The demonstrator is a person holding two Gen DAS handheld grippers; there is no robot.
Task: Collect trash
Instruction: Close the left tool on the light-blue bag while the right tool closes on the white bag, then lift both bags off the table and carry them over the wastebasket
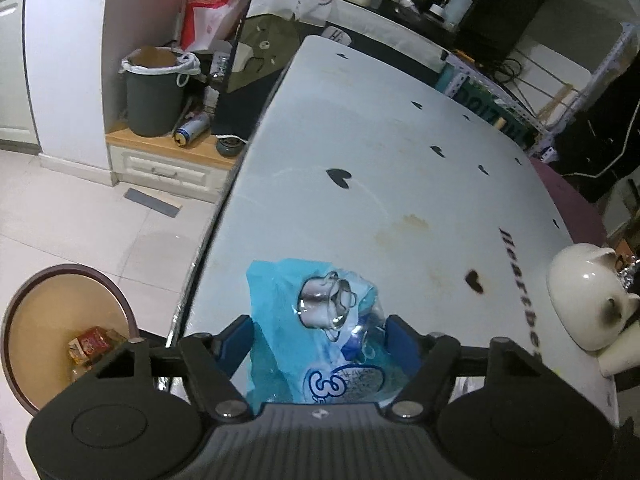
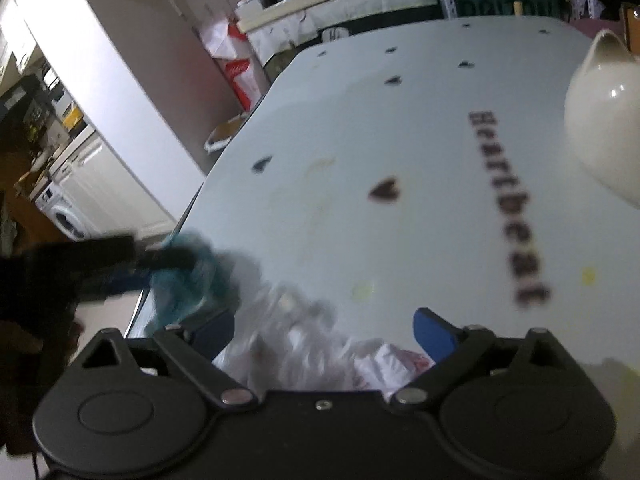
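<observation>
A blue plastic wrapper with a pot picture lies between the fingers of my left gripper at the near left edge of the white table; the jaws stand on either side of it, touching it. The wrapper also shows, blurred, in the right wrist view with the left gripper beside it. My right gripper is open over a crumpled white plastic wrapper on the table. A round brown trash bin with red packaging inside stands on the floor to the left, below the table.
A white ceramic teapot stands at the table's right side, also in the right wrist view. A grey lined bin and a can sit on a low wooden cabinet at the back left. Tiled floor lies left.
</observation>
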